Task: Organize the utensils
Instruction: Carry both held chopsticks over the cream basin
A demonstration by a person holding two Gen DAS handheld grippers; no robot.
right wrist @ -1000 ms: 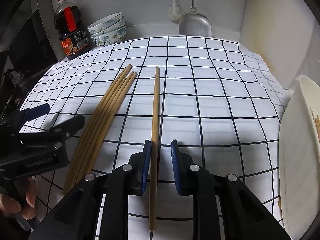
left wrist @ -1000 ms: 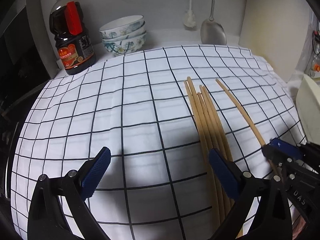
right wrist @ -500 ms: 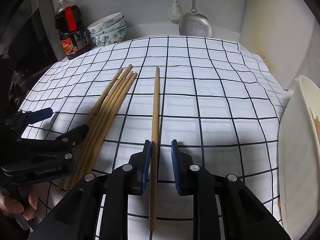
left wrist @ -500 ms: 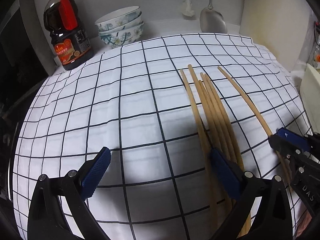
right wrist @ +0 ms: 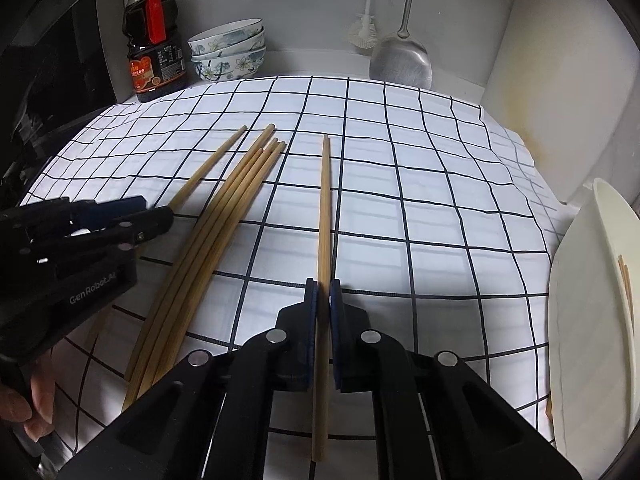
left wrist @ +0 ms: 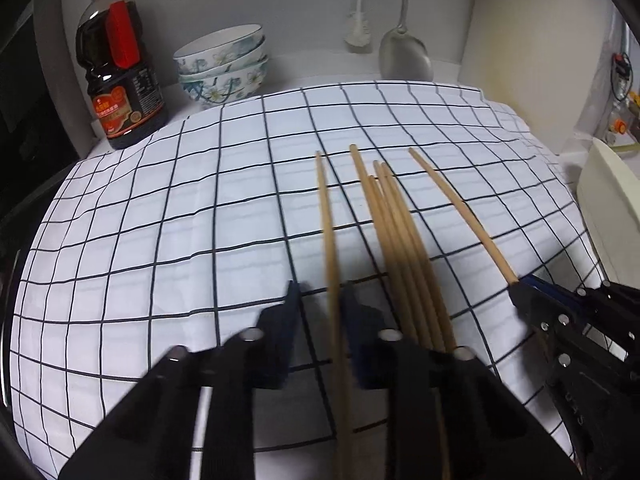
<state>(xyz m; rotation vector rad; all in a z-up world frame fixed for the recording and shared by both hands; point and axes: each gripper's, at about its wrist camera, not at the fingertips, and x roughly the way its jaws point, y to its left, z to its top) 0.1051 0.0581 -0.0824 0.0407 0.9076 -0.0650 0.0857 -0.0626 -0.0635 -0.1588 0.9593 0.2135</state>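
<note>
Right tongs (right wrist: 323, 288) are clamped on a single chopstick (right wrist: 325, 204), which runs straight between the pads and lies on the checked cloth (right wrist: 420, 208) covering the worktop. Left tongs (left wrist: 320, 292) have just been closing around a separated chopstick (left wrist: 326, 216); blur hides whether the pads press it. Four more chopsticks (right wrist: 224, 216) lie bundled on the cloth between the two. A white dish (right wrist: 588, 300) sits at the right edge.
</note>
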